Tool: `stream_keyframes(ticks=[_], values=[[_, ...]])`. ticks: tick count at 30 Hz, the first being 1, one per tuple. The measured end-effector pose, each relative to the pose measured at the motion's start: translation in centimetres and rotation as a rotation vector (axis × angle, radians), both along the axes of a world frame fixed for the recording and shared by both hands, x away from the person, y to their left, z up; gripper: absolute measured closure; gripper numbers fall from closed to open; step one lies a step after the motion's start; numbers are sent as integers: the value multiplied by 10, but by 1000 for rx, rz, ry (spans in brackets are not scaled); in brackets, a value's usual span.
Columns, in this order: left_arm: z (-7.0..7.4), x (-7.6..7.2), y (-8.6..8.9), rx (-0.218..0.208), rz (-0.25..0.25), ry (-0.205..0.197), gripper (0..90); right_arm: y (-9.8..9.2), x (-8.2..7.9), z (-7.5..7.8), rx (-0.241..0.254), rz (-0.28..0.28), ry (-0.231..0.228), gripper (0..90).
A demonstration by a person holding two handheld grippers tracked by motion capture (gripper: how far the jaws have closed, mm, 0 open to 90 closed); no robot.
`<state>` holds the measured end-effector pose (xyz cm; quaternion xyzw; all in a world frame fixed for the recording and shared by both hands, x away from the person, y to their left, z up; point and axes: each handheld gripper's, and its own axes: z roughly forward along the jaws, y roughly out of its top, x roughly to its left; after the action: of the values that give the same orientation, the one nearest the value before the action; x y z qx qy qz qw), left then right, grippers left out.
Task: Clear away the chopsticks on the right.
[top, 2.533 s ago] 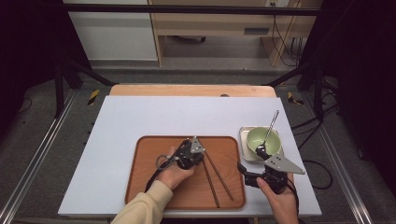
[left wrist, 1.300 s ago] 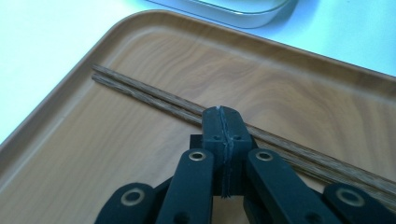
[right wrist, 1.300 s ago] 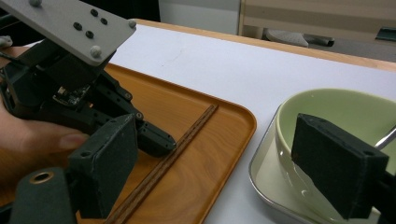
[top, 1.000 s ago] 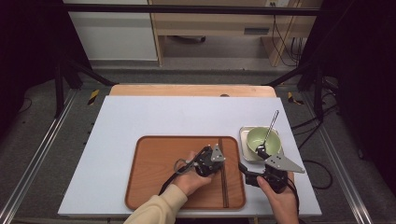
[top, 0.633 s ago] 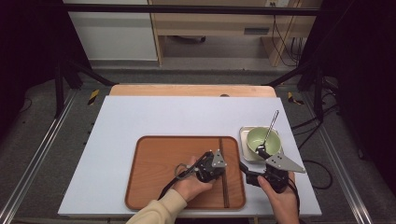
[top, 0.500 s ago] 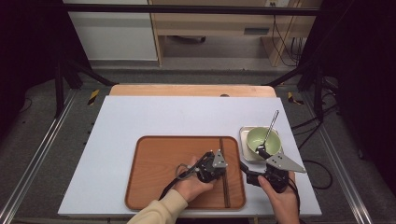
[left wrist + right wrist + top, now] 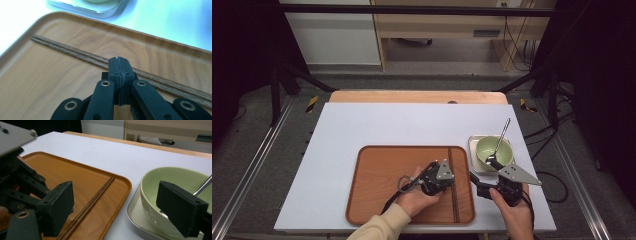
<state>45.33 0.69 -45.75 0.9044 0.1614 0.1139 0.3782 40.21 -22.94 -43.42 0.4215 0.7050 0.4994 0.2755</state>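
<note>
where the chopsticks lie, left gripper together, right gripper apart.

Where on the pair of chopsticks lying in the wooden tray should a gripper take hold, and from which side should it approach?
Probably near the middle of the chopsticks, coming straight down from above. They lie flat, side by side along the right edge of the tray, so the jaws should straddle both sticks across their width. The raised tray rim blocks a sideways approach, and the shut left gripper would have to open first.

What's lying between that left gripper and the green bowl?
The pair of chopsticks lies on the wooden tray, between the left gripper and the green bowl, seen in the high view.
</note>
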Motion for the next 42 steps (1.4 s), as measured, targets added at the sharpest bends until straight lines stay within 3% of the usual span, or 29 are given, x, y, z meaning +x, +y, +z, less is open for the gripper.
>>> stream_keyframes(ticks=[7, 13, 16, 18, 20, 23, 29, 32, 39, 42], values=[[7, -2, 32, -77, 55, -28, 896, -1, 0, 0, -1, -14, -3, 142], [13, -5, 80, -154, 146, -77, 816, -1, -1, 0, -9, -18, -5, 148], [16, -7, 108, -186, 203, -130, 687, -1, -1, 0, -12, -23, -3, 149], [18, -10, 127, -219, 252, -162, 532, -1, -1, 0, -14, -25, -1, 148], [19, -12, 148, -274, 294, -190, 368, 0, -1, 1, -27, -26, 0, 146], [20, -20, 178, -335, 349, -224, 231, 0, 0, 5, -47, -42, 10, 144], [26, -38, 228, -372, 431, -286, 142, -13, 8, 30, -95, -82, -2, 174], [21, -40, 246, -381, 454, -275, 103, -26, 17, 43, -117, -106, 6, 205], [17, -41, 271, -434, 523, -303, 72, -59, 49, 62, -116, -133, 59, 260], [15, -44, 274, -426, 535, -329, 72, -68, 62, 63, -130, -136, 84, 290]])
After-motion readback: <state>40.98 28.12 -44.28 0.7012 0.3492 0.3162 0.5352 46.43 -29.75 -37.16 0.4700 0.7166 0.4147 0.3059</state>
